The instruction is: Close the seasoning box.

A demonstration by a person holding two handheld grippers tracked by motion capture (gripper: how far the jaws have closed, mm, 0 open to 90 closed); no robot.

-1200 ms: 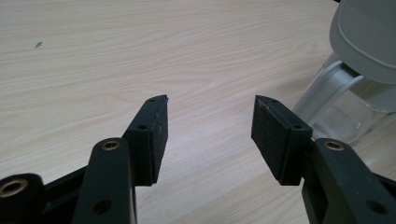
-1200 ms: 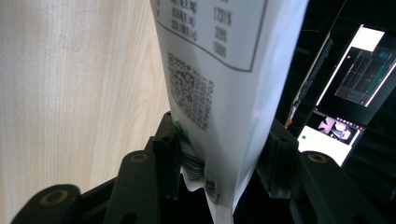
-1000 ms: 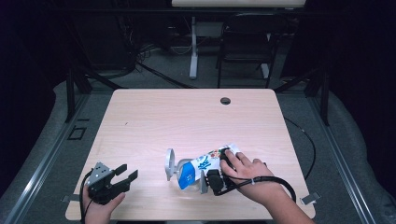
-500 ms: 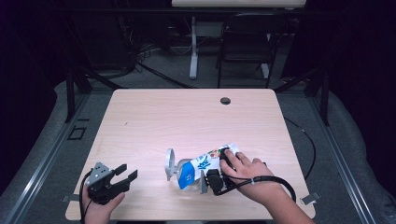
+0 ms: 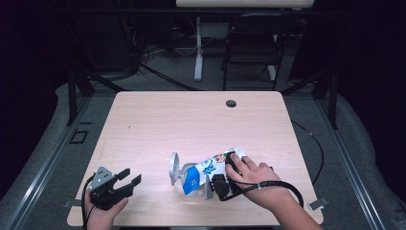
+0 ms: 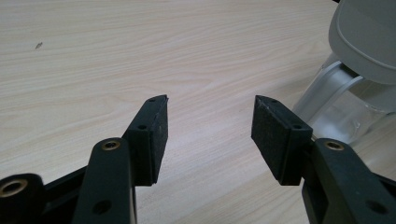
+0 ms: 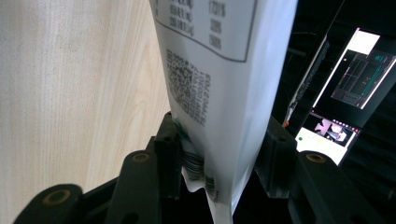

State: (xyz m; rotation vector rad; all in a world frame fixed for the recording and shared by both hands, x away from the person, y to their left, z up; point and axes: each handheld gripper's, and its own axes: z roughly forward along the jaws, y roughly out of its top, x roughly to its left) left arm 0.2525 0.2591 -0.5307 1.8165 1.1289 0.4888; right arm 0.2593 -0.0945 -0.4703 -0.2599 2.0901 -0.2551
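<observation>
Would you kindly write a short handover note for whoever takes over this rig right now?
Right gripper: shut on the carton, tipped toward the clear jug near the table's front edge.
Left gripper: open, holding nothing, at the front left corner, apart from the jug.
Done: carton gripped and brought to the jug.
Left: probably pouring, then setting the carton down; whether anything has flowed cannot be told.

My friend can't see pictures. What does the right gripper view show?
The right gripper is shut on a white carton with small printed text and a code. A pale wooden table lies left, lit screens right.
</observation>
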